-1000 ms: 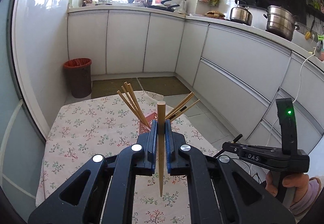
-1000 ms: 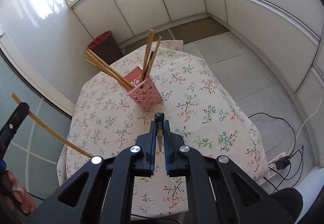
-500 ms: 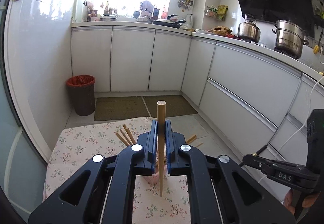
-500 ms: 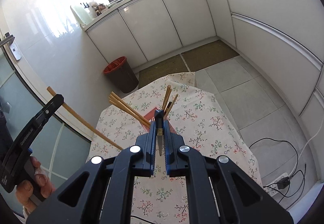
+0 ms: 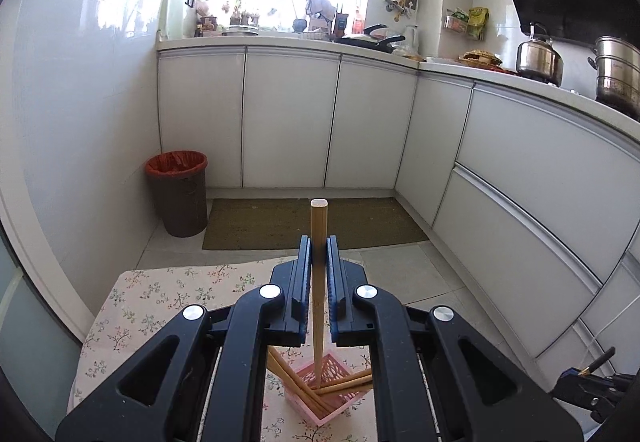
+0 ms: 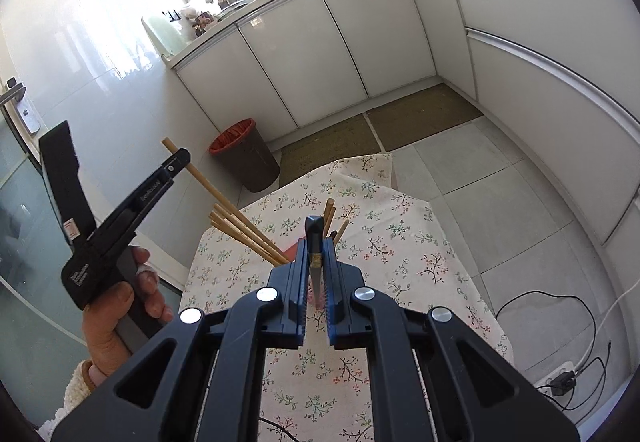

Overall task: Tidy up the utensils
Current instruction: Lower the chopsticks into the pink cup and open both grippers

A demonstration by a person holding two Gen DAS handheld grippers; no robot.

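- We saw a brown bin [image 5: 178, 198] by the white cabinets [image 5: 288, 122] and a mat [image 5: 308, 222] beyond the floral-clothed worktop [image 5: 132, 306].
- The pink holder [image 5: 334, 398], chopsticks leaning inside, sat on that worktop under the left gripper [image 5: 319, 262].
- That gripper was clamped on a bamboo chopstick [image 5: 319, 242], tip over the holder.
- The right gripper [image 6: 315, 262], angled downward, pinched a dark chopstick [image 6: 314, 238].

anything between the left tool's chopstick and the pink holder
Nothing separate blocks it. The bamboo chopstick clamped in the left tool points into the pink holder, where only the chopsticks already inside lie crossed under its tip.
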